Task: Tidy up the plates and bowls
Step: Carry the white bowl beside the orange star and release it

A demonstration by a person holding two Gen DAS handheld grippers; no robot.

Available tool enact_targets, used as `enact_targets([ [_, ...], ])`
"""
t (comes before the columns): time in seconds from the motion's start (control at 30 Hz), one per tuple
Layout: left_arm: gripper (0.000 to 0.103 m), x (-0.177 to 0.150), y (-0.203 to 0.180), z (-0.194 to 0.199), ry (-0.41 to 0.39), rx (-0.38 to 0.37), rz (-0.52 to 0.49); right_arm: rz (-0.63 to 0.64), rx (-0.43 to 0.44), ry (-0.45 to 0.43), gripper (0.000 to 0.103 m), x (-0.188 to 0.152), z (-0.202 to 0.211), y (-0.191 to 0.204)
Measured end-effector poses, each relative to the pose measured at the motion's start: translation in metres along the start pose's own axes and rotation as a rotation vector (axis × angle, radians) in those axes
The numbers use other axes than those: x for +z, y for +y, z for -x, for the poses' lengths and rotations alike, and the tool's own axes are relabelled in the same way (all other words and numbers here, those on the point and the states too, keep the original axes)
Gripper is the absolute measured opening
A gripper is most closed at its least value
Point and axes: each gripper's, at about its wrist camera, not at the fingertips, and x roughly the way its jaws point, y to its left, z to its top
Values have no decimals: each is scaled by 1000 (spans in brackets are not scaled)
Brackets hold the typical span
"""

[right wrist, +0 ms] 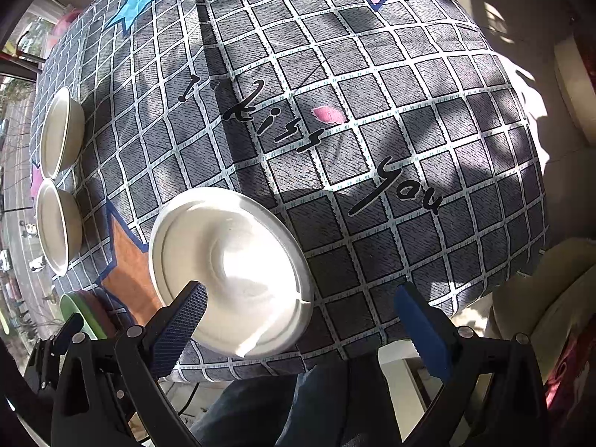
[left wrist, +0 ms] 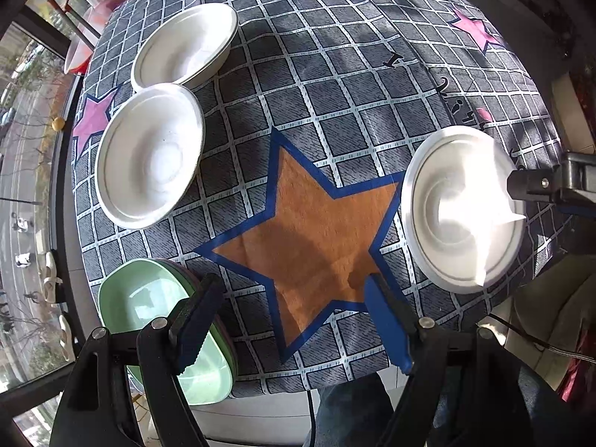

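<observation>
A white plate (left wrist: 462, 208) lies on the checked tablecloth at the right; it also shows in the right wrist view (right wrist: 231, 272). Two white bowls stand at the left: a near one (left wrist: 149, 154) and a far one (left wrist: 184, 46). A stack of green dishes (left wrist: 149, 309) sits at the near left edge. My left gripper (left wrist: 294, 320) is open and empty above the orange star. My right gripper (right wrist: 301, 316) is open and empty, its left finger (right wrist: 182, 320) over the plate's near rim. The right gripper also shows at the right edge of the left wrist view (left wrist: 551, 182).
The table (right wrist: 335, 93) is covered by a grey checked cloth with stars and black writing. A window runs along the left side (left wrist: 22, 186). A red and pink container (left wrist: 80, 48) stands off the far left corner. A cushioned seat (right wrist: 551, 298) is at the right.
</observation>
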Motion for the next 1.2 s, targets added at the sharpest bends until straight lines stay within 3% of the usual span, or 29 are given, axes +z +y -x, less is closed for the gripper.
enact_targets([
  [0.2, 81, 5, 10, 10, -30, -4, 45, 52, 4, -24, 101, 2, 11, 25],
  [0.37, 81, 18, 25, 7, -54, 13, 110, 104, 1, -33, 101, -6, -5, 49],
  [0.7, 81, 35, 92, 20, -93, 59, 279, 233, -8, -31, 101, -9, -6, 106],
  [0.97, 81, 43, 152, 7, -59, 109, 409, 351, 25, 1, 101, -18, -26, 167],
  [1.2, 81, 59, 178, -14, -19, 123, 446, 403, 39, 48, 101, -14, -48, 211],
])
